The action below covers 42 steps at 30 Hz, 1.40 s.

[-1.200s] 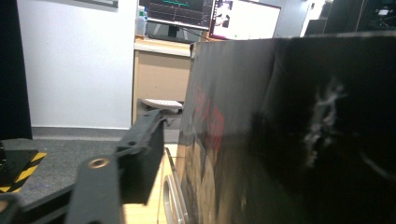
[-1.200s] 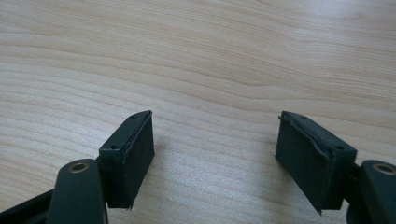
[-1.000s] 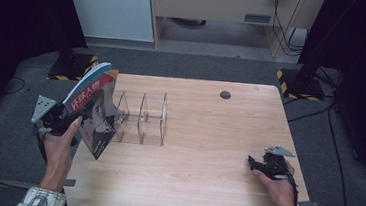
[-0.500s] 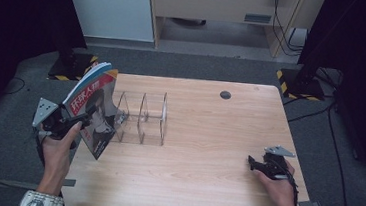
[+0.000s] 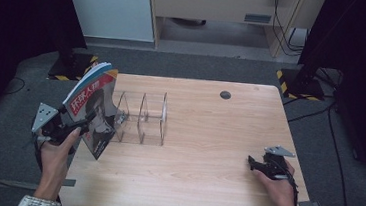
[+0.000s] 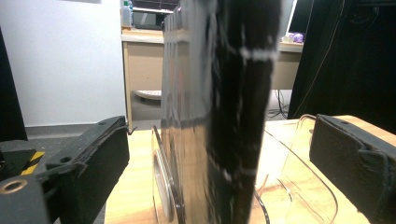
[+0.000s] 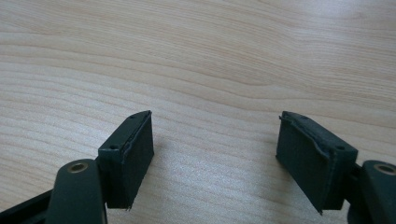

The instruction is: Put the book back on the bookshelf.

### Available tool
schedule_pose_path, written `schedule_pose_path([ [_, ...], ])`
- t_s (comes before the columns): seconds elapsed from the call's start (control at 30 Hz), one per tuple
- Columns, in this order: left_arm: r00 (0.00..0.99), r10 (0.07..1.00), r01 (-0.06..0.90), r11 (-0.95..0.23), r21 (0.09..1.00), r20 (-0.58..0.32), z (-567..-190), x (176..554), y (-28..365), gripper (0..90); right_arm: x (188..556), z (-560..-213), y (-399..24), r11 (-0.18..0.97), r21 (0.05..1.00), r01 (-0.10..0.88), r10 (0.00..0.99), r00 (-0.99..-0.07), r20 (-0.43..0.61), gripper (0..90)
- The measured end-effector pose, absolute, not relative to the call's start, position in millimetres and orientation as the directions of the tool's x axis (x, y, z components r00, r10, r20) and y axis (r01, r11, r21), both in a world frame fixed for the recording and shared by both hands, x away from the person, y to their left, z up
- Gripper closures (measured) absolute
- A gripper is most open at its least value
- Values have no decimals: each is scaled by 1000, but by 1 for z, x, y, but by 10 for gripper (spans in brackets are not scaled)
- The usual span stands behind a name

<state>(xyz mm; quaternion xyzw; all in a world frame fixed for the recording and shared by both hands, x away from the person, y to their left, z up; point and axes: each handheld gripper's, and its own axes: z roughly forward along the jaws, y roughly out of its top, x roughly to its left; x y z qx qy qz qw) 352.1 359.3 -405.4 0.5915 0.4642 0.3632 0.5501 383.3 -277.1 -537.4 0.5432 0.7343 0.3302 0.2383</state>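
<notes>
A magazine (image 5: pixel 92 107) with a red-and-white cover stands tilted at the left end of a clear acrylic rack (image 5: pixel 142 117) on the wooden table (image 5: pixel 204 180). My left gripper (image 5: pixel 76 124) is at the magazine's near edge. Its jaws have just been opening. In the left gripper view the magazine's edge (image 6: pixel 219 112) stands between the two black pads (image 6: pixel 93 163) with a gap on each side. Clear rack dividers (image 6: pixel 299 186) curve behind it. My right gripper (image 5: pixel 256 164) rests on the table at the right, open, with only bare wood (image 7: pixel 196 56) between its jaws.
A small dark round grommet (image 5: pixel 225 94) sits near the table's far edge. The rack's other slots to the right of the magazine hold nothing. Beyond the table are a white panel (image 5: pixel 109 6), a beige cabinet and black stands with cables on the floor.
The left gripper's jaws have come apart from the magazine and the hand has drawn back slightly to the left. The magazine stays leaning in the rack. The right hand has not moved.
</notes>
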Motion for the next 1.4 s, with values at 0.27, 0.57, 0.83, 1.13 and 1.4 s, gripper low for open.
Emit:
schedule_pose_path([
  [0.27,306,949,169,21,985,-73,-413,345,360,39,383,-537,-277,193,744,640,955,-297,7,270],
  [0.57,300,951,191,18,981,-75,-424,337,362,40,383,-537,-277,194,744,640,955,-298,7,268],
  [0.83,300,950,217,23,976,-89,-439,330,361,49,383,-538,-277,195,744,640,955,-298,7,265],
  [1.13,306,947,231,23,973,-96,-445,318,361,57,383,-537,-277,197,744,639,954,-299,5,262],
  [1.4,318,943,247,16,969,-97,-447,304,358,64,383,-537,-277,198,743,639,954,-300,5,259],
])
